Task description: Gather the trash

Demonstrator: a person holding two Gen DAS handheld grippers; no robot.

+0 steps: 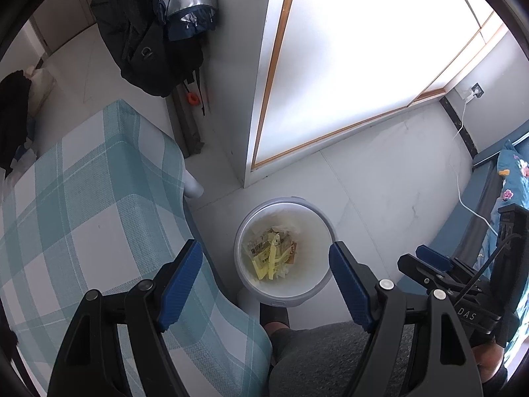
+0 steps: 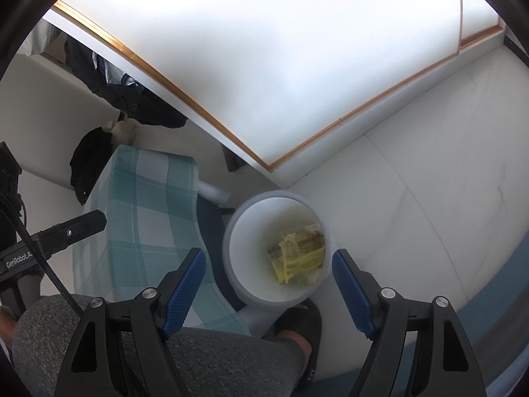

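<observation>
A round white trash bin (image 1: 248,284) stands on the pale floor beside the table, with yellow wrappers (image 1: 269,256) lying at its bottom. My left gripper (image 1: 266,258) hangs open high above the bin, nothing between its blue pads. In the right wrist view the same bin (image 2: 244,264) holds the yellow wrappers (image 2: 297,258) on its right side. My right gripper (image 2: 267,264) is open over it too and holds nothing. The right gripper (image 1: 433,264) shows at the lower right of the left wrist view.
A table with a teal checked cloth (image 1: 99,215) stands left of the bin. A person's grey trouser leg (image 2: 165,357) and a foot in a black sandal (image 2: 297,324) are close to the bin. A backpack and jacket (image 1: 155,33) hang at the wall. A white cable (image 1: 463,178) runs along the floor by a bed.
</observation>
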